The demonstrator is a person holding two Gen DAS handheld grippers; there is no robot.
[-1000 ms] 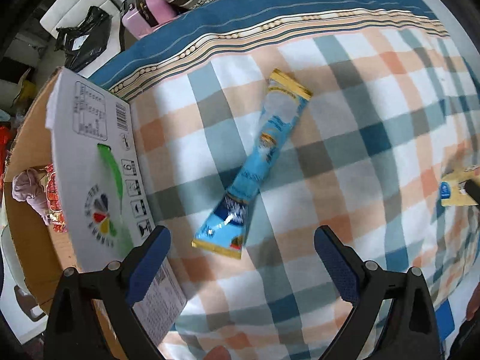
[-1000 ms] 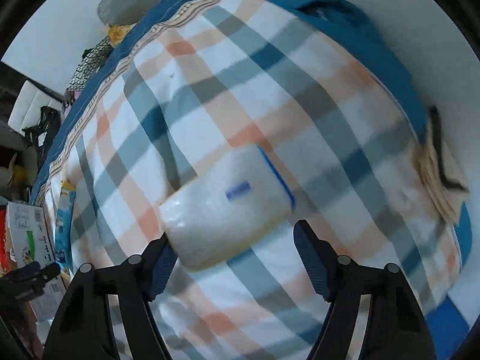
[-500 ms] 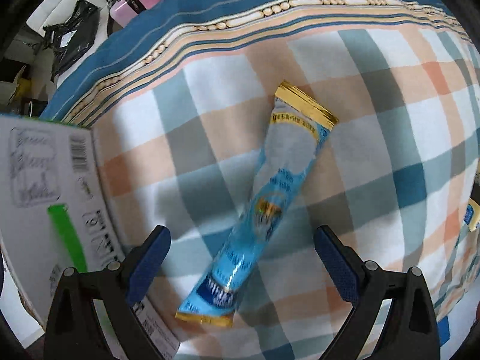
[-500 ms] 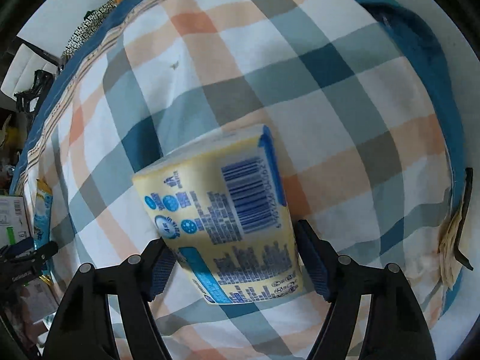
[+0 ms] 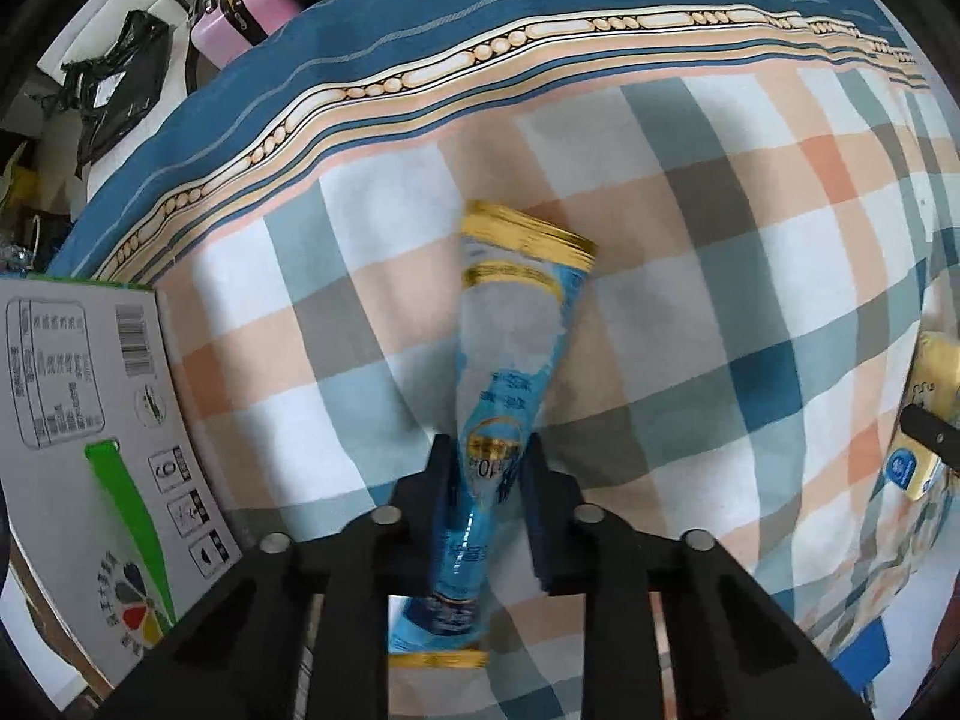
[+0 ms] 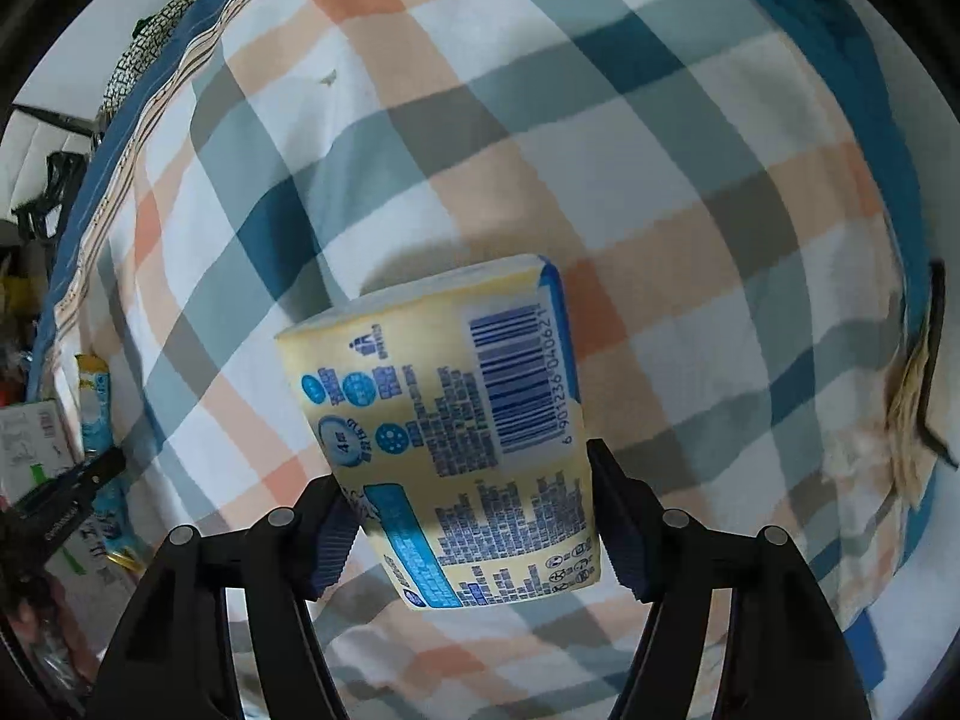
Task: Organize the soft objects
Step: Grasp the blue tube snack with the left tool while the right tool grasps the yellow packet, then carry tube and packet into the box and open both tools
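Blue sachet (image 5: 510, 372) in L gripper (image 5: 487, 474), yellow tissue pack (image 6: 456, 438) in R gripper (image 6: 474, 516).

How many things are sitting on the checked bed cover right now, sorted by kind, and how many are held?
Blue snack packet: 1, held in the left gripper
Yellow tissue pack: 1, held in the right gripper
Cardboard box: 1, at the edge of the bed cover
Total: 3 things, 2 of them held.

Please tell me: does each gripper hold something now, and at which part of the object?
The left gripper pinches the long blue sachet across its lower middle. The right gripper clamps the yellow tissue pack by its two sides near the lower end.
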